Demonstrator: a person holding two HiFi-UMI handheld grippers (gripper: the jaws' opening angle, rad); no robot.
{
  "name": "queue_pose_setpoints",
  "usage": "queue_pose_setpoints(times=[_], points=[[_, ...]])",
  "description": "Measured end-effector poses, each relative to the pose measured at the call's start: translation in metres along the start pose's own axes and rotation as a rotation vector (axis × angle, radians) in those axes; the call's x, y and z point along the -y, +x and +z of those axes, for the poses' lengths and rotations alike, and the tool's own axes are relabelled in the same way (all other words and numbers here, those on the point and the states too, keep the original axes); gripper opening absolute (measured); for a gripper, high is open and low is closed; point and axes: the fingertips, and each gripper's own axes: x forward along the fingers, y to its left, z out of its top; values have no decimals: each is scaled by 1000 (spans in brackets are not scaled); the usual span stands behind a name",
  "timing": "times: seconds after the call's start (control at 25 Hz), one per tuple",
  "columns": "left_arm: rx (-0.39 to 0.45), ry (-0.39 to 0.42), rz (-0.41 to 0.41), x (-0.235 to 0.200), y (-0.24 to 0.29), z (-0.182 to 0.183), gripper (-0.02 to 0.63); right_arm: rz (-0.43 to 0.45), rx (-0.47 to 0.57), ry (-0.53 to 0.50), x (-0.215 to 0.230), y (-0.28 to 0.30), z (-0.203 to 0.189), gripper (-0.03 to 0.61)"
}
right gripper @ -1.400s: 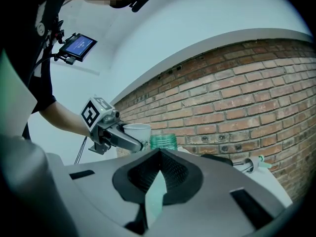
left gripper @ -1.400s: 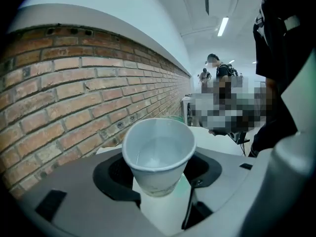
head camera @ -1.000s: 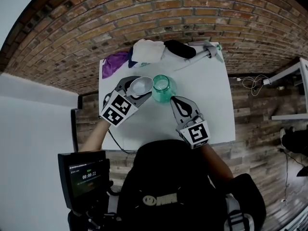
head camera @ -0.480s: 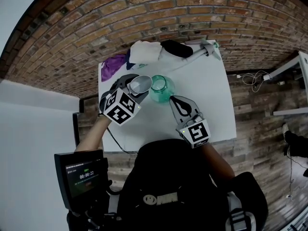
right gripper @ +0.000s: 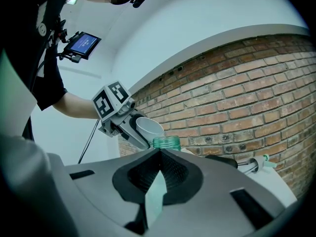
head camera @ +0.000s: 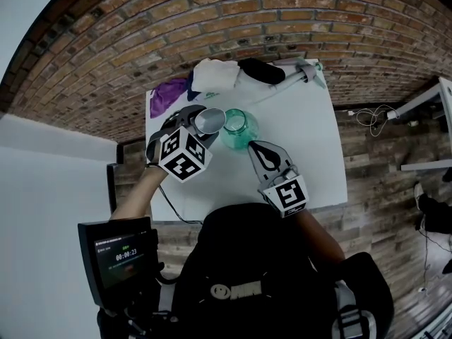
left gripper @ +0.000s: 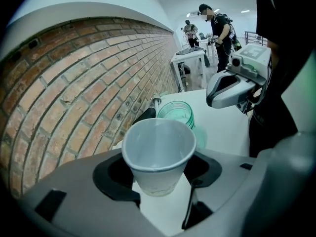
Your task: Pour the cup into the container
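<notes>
Left gripper [left gripper: 159,177]: we've got it clamped on the white cup [left gripper: 157,144], tipped sideways.
Cup spot: just beside the green container [head camera: 239,129] on our table [head camera: 311,154].
Right gripper [right gripper: 159,152]: jaws pinched together, holding nothing.

A matt white cup [left gripper: 158,154], paper by the look of it, is held in the left gripper [left gripper: 159,169], whose smooth grey plastic shell carries matt black pads [left gripper: 113,177]. Just beyond it stands a glossy, translucent green glass container [left gripper: 176,113] on a smooth white table [left gripper: 222,127]. To the gripper's left is a rough red brick wall [left gripper: 84,78].
</notes>
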Motion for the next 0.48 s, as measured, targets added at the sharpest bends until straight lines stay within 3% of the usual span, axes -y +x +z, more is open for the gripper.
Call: queue_pose_setpoints(times=[0.48], points=[[-49, 81, 55, -5, 1, 2, 279, -3, 4, 7, -1, 1, 1, 0]])
